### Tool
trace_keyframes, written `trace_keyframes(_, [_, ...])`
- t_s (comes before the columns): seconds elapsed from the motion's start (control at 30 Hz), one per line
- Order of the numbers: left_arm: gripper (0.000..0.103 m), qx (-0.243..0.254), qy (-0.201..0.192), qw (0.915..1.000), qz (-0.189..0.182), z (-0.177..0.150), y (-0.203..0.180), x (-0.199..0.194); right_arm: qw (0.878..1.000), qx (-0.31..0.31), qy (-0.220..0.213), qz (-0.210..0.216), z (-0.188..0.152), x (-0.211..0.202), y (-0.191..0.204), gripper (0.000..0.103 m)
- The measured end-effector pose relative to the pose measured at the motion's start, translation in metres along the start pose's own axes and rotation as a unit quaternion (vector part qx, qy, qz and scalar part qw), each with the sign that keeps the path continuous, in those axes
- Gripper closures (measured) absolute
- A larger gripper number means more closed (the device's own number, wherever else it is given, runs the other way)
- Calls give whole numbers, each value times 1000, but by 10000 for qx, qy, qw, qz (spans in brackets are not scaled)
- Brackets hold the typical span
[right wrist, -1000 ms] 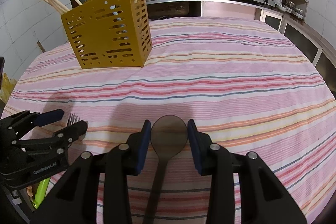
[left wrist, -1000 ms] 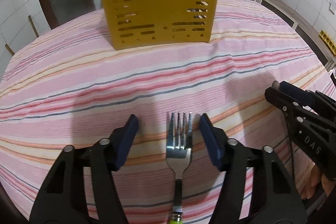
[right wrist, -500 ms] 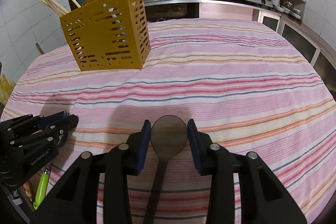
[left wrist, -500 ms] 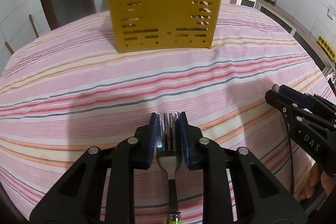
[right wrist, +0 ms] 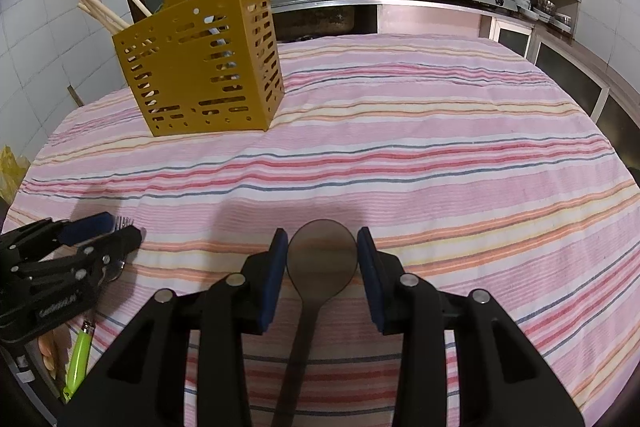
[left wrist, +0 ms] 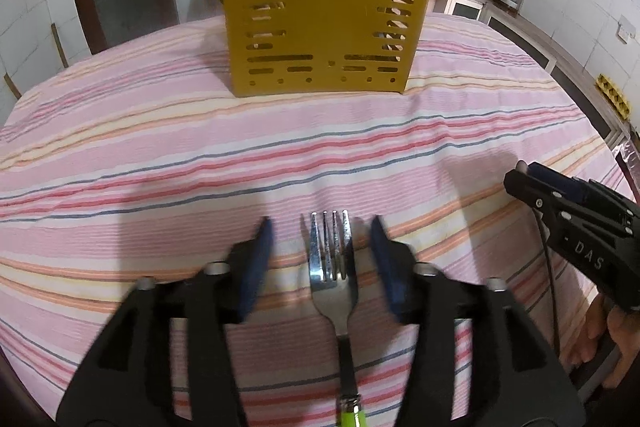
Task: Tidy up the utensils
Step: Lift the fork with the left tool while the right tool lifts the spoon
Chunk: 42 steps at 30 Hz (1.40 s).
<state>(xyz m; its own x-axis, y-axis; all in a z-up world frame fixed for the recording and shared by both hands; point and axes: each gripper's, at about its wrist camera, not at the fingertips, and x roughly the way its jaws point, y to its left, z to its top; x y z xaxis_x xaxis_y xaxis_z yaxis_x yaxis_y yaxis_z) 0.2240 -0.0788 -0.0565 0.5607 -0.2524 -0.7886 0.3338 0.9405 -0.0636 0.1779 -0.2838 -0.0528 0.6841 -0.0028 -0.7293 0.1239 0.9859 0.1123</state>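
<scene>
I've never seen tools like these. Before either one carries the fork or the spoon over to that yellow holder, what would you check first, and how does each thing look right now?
1. Fork centred between the left tool's pads: ok.
2. Left tool gripping fork: not ok, jaws are opening, pads clear of it.
3. Spoon bowl between the right tool's pads: ok.
4. Right tool's grip firm: cannot tell.
5. Yellow holder upright on the striped cloth: ok.
6. Free room inside the holder: cannot tell.
</scene>
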Motion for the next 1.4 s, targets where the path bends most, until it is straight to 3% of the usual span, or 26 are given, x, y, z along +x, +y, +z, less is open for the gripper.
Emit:
trace_keyframes(0.07, [37,75,-60,9999,44,0,0,-1,10000,9,3,13,0,0,0,67])
trace_keyframes(0.37, [37,61,141,9998,140,1,7,10,10000,22,12,50,0,0,-1,67])
trace_keyframes(0.43, [41,61,105,9997,218,1,5,11,10000,-3,17,40,0,0,-2,67])
trace_keyframes(0.5, [56,99,86,9997,187,3,2,11,10000,-48,20,28,0,0,0,67])
trace_keyframes(0.63, [70,84,96,9999,80,4,0,10,10000,-80,6,16,0,-1,2,67])
trace_keyframes(0.7, [82,55,75,9999,48,4,0,9,10000,-57,2,19,-1,-1,1,67])
trace_keyframes(0.93, [83,26,-19,10000,84,3,-2,5,10000,-76,-6,1,-1,-2,2,67])
trace_keyframes(1.17, [83,55,-430,9983,379,7,0,-16,9997,-106,-227,-13,2,-13,5,67])
trace_keyframes(1.4, [83,-103,-1339,9888,652,9,10,-78,9954,-235,-925,-74,9,-51,16,67])
